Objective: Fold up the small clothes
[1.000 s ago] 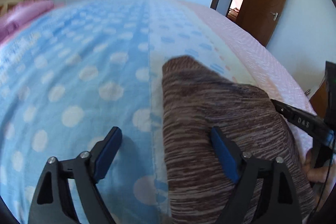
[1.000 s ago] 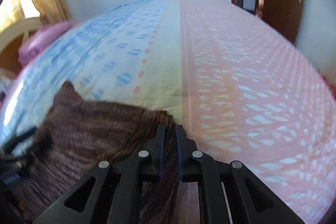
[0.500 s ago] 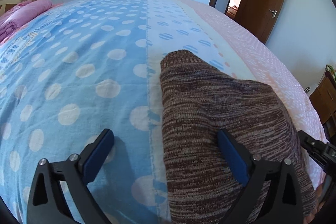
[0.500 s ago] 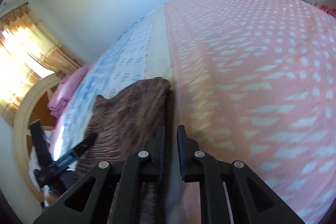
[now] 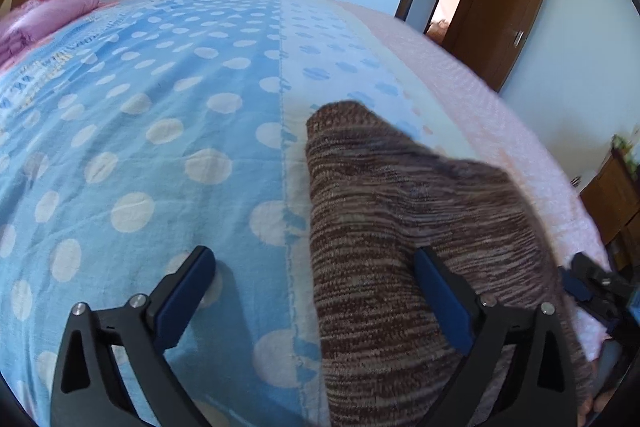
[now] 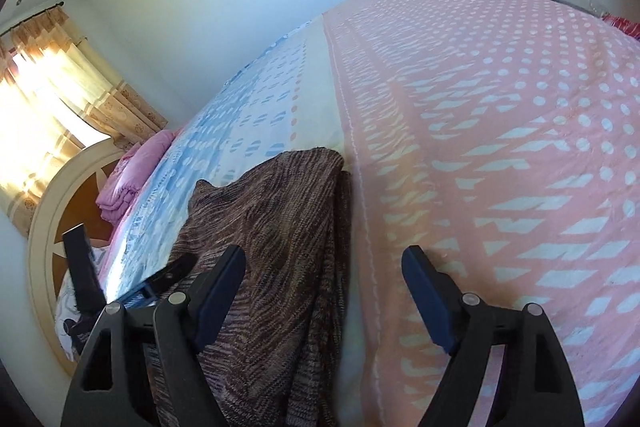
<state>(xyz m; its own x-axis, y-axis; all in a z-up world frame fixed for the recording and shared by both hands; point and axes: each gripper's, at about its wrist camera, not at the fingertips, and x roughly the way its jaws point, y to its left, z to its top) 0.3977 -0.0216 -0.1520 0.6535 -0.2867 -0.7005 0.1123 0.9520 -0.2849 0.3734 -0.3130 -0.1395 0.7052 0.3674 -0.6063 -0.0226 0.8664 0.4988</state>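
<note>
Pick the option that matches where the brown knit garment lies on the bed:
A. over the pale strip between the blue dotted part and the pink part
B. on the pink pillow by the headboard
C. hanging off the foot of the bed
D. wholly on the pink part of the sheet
A: the brown knit garment lies over the sheet's pale strip, with the blue dotted part on one side and the pink part on the other.

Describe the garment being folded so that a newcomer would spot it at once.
Start at the bed, its cover blue with white dots on one side, pink on the other. Near the seam between them lies the brown knit garment, dark streaked wool, the only clothing on the cover.
</note>
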